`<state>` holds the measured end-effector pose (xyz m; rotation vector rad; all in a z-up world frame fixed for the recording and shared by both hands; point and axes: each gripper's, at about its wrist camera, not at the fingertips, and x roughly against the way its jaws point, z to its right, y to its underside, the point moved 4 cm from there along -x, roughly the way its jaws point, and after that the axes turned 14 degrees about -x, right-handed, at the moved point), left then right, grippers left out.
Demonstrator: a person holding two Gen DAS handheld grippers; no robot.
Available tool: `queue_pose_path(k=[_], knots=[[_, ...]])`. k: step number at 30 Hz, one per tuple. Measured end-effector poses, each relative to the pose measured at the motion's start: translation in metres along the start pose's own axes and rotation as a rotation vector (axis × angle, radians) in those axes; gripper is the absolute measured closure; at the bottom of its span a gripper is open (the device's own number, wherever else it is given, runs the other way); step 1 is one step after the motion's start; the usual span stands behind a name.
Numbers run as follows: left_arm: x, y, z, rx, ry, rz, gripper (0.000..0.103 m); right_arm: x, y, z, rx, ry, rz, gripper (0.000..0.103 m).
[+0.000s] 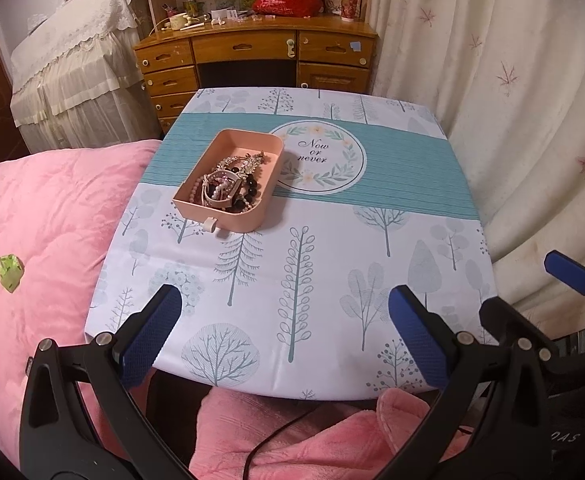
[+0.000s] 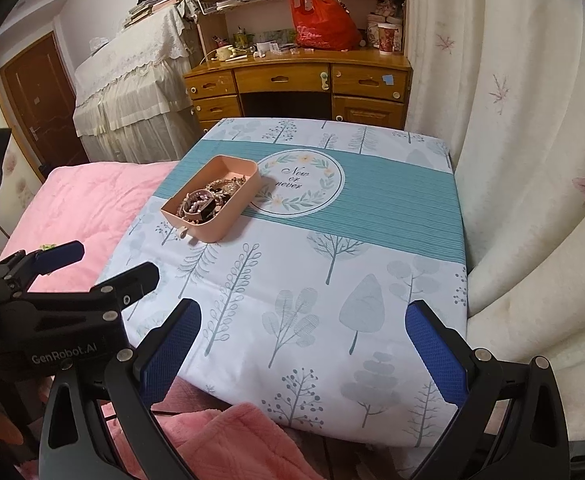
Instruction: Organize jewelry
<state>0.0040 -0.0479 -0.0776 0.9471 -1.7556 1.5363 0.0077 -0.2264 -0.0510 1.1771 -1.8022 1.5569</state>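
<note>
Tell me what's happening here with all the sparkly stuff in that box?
A person holds two grippers, both open and empty, above the near edge of the tree-patterned tablecloth. The left gripper and right gripper haven't touched anything. Farther back, the pink rectangular plastic tray holds a tangled pile of beaded necklaces and bracelets, waiting to be sorted.

tray: a pink rounded-rectangle tray [image 1: 266, 148] is sitting flat on the table, left of frame centre in both views, angled so that one short end is pointing toward the lower left
tray's state: it is lying open, with a small white tab [image 1: 210, 224] sticking out at its near short end
jewelry: a tangled heap of jewelry [image 1: 228, 182] is filling the near half of the tray, showing dark beads, pale pearl-like strands and a gold-coloured chain
far half: the tray's far end is showing bare pink floor
</note>
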Motion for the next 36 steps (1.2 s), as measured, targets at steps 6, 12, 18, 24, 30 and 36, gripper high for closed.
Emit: queue_pose_path(k=[6, 12, 18, 24, 30, 36], knots=[[0.000, 0.000, 0.004, -0.009, -0.013, 0.005, 0.000, 0.000, -0.001, 0.005, -0.013, 0.001, -0.004, 0.000], [0.001, 0.002, 0.001, 0.003, -0.019, -0.001, 0.000, 0.000, 0.000, 0.002, -0.016, 0.001, -0.009, 0.000], [0.003, 0.001, -0.004, 0.000, -0.026, 0.005, 0.000, -0.002, -0.001, -0.001, -0.019, 0.001, -0.009, 0.000], [0.003, 0.002, -0.005, 0.002, -0.018, 0.006, 0.000, -0.004, -0.004, -0.007, -0.028, 0.000, -0.006, 0.000], [-0.003, 0.000, -0.017, 0.011, -0.005, -0.002, 0.000, -0.012, -0.011, -0.010, -0.054, 0.018, -0.006, 0.000], [-0.010, -0.002, -0.031, 0.042, -0.008, -0.010, 0.001, -0.018, -0.013, -0.012, -0.064, 0.023, -0.019, 0.000]])
